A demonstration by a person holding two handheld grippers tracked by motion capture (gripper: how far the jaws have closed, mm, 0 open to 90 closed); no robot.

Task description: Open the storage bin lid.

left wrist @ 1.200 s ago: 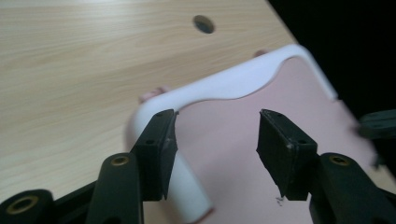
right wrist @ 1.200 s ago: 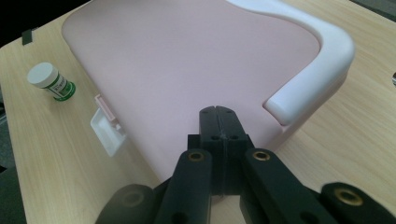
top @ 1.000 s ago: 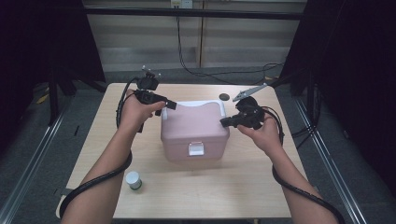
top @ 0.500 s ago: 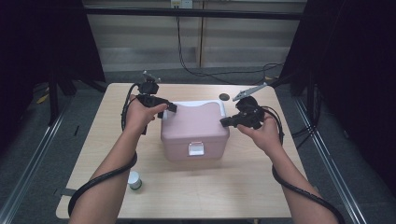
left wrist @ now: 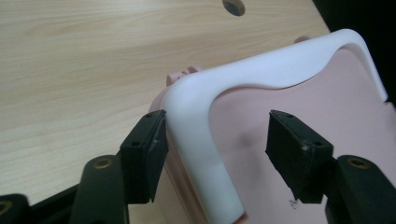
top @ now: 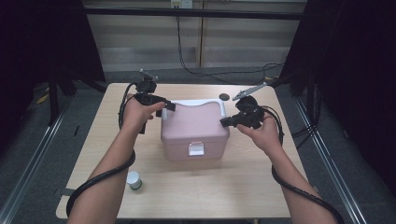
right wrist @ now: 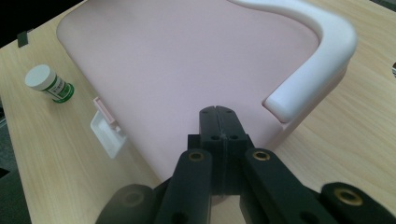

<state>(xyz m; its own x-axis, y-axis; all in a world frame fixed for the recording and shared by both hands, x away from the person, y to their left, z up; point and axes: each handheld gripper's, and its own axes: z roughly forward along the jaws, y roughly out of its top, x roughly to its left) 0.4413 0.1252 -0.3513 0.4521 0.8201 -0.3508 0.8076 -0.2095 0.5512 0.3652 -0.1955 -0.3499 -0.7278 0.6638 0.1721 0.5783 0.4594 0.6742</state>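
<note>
Since the earlier high view little has shifted: the left gripper has crept slightly along the rear left corner of the pink box, and its jaws have just been closing a little after widening, with the white handle between them. The right gripper sits where it was.

The pink box stands in the middle of the table, its white latch facing the person. The handle lies folded flat along the rear of the lid. In the left gripper view the left gripper straddles the handle's bend: one jaw touches the handle's outer edge at the box's corner, while the other jaw stands well clear over the pink lid, so the jaws are apart and nothing is clamped.

In the right gripper view the right gripper has its jaws pressed fully together with nothing between them, their tips resting at the edge of the lid near the handle's other end.

A small white-capped bottle with a green label stands near the table's front left edge, well apart from the box. A dark round hole lies in the tabletop just behind the box.
</note>
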